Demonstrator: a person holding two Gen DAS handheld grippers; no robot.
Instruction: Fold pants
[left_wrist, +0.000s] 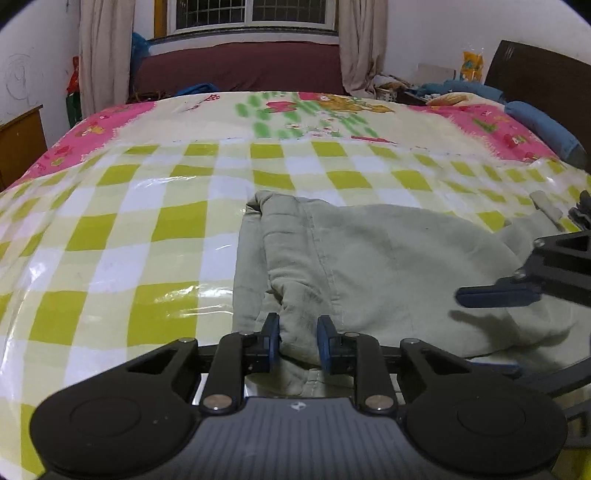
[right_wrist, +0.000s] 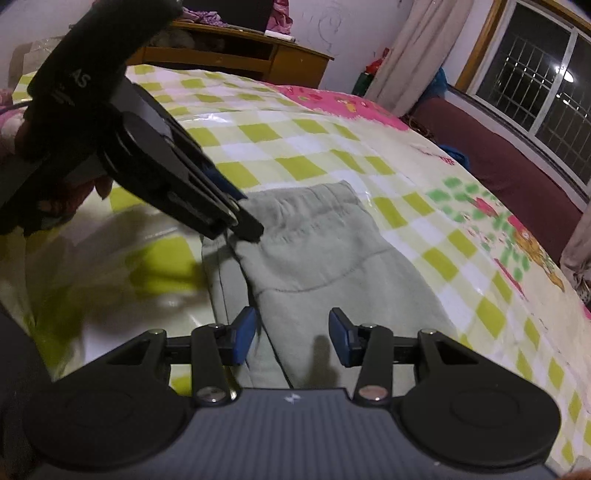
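Your left gripper is clamped on a raised ridge of the pants, its blue pads pinching soft, pale grey-green fleece that bunches up between them. Your right gripper stands open over the same cloth with nothing between its pads; no earlier picture is here to compare. The pants lie folded into a thick, rounded slab near the edge of the bed closest to you, on a glossy plastic sheet checked in lime, white and cream that catches the light in wrinkled streaks. The right wrist view alone shows the gathered elastic waistband at the far end and a curved pocket seam across the fabric, along with your left tool seen from the side, biting the garment's edge. The left wrist view alone shows a dark wooden headboard at the bed's right corner and blue bedding below it. Beyond the sheet lies a pink and cream cartoon-print cover. Past the far edge sits a maroon-covered bench beneath a barred window with beige curtains, and an orange wooden cabinet stands against the white wall.
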